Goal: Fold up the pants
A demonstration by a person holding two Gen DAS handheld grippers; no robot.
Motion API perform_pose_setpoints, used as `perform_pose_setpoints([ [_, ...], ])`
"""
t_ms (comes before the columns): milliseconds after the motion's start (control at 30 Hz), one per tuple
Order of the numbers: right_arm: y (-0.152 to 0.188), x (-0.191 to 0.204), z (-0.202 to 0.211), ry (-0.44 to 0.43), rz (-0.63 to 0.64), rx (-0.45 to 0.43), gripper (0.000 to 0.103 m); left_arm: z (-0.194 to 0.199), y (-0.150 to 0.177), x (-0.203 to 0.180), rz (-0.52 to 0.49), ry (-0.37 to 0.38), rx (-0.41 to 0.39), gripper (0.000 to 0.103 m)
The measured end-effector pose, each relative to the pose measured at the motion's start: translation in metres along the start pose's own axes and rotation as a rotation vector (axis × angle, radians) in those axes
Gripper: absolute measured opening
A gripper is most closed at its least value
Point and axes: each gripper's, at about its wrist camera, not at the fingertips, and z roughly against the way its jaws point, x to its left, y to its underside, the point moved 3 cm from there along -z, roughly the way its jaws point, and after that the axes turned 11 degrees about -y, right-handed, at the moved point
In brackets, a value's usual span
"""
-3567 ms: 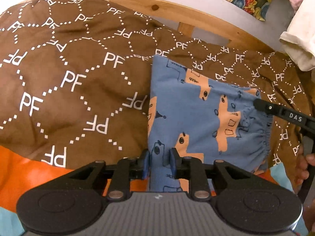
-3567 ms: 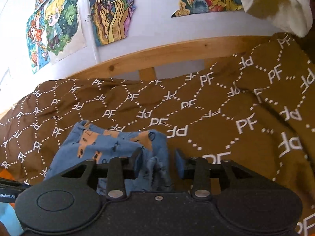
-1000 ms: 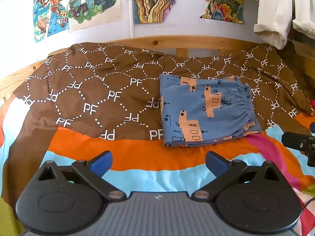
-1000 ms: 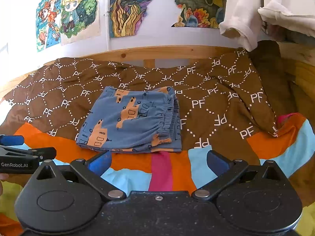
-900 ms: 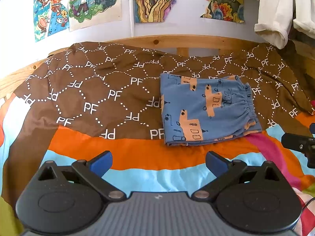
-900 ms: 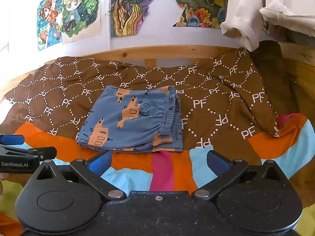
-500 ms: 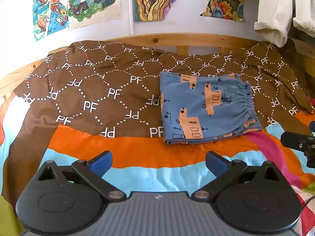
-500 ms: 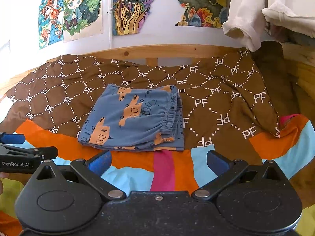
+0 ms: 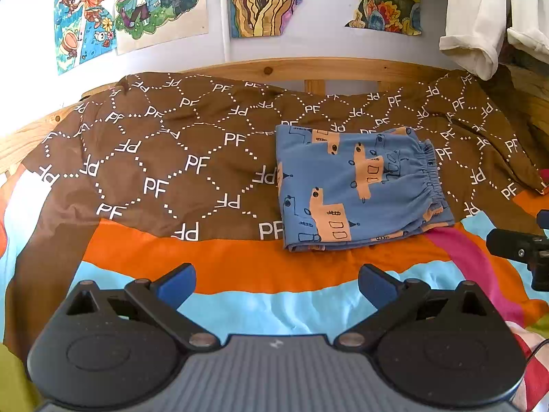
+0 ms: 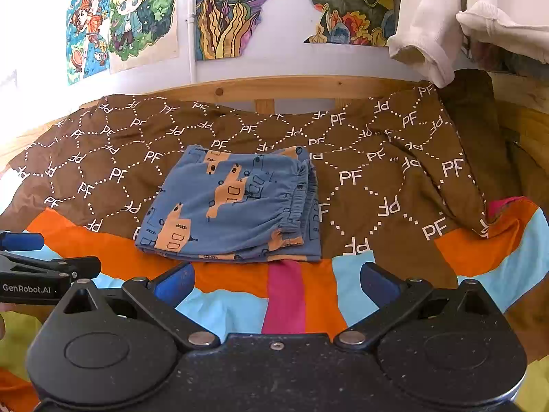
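The left claw (image 9: 276,279) sits at the bottom of its frame, released, its blue pads (image 9: 175,283) spread wide with nothing between them, above the striped sheet (image 9: 240,302). The right claw (image 10: 276,281) is likewise released at the bottom of its frame, pads (image 10: 377,283) wide apart and holding nothing. Each claw shows at the edge of the other's view: the right at mid right in the left view, the left at lower left in the right view.

Beyond both claws, the pants (image 9: 357,189) lie folded in a flat blue rectangle with orange prints, right of centre in the left view and near centre in the right view (image 10: 233,206). Their gathered waistband (image 9: 434,175) faces frame right. They rest mostly on the brown blanket (image 9: 154,158), with the near edge over the sheet's orange stripe.

Farther up run the wooden bed rail (image 9: 308,68) and the wall posters (image 9: 137,7); white clothes (image 10: 432,17) hang at upper right.
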Motion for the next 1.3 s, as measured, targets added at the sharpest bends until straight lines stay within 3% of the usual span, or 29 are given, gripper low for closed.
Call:
perform_pose_setpoints([
  [967, 0.005, 0.001, -0.003, 0.001, -0.008, 0.006, 0.102, -0.002, 0.002, 0.003, 0.012, 0.004, 0.009, 0.103],
  [1300, 0.002, 0.012, 0.002, -0.002, 0.082, -0.122, 0.102, 0.0, 0.001, 0.005, 0.046, 0.034, -0.014, 0.103],
])
